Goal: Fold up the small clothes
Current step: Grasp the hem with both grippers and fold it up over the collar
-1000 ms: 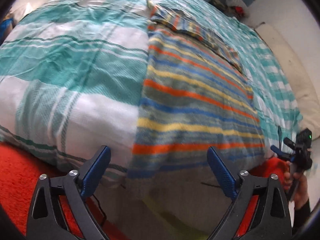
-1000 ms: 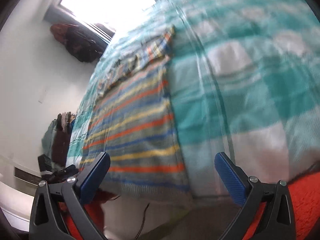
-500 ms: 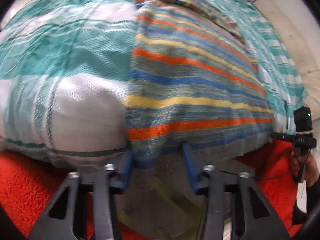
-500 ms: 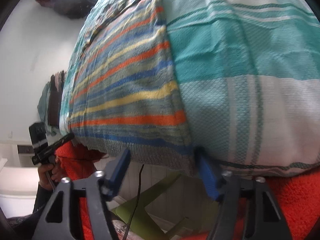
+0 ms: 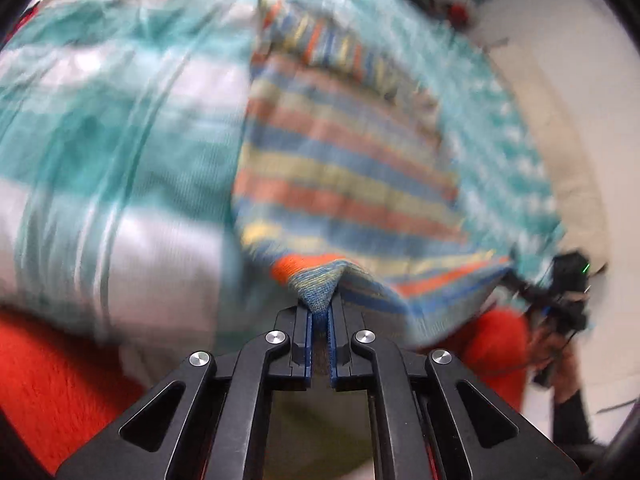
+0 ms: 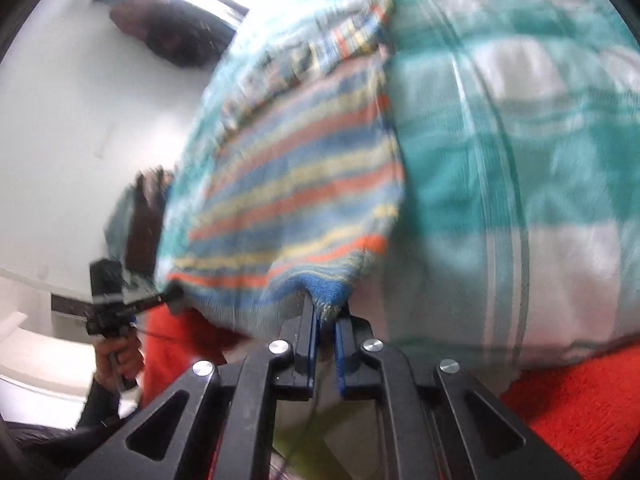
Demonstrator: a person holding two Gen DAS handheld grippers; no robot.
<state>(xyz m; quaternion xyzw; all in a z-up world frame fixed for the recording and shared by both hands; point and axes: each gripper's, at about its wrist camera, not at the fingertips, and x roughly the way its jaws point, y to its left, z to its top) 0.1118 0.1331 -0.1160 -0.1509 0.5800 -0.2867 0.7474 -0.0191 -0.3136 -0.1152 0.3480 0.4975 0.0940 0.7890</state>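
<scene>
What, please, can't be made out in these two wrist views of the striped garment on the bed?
- Left wrist: the stripes of the garment are smeared by motion blur.
- Left wrist: the right claw is small and blurred at the edge.
- Right wrist: the garment's hem corner disappears between the claw's fingers.
- Both: the bed's far end is blurred or cut off.

Both wrist views look steeply down, close, sharing the striped garment (image 5: pixel 344 184).

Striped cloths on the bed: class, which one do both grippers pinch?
The striped knitted garment, banded orange, yellow and blue. Left gripper and right gripper clamp its near hem; the teal-and-white bedspread lies ungripped beneath.
</scene>
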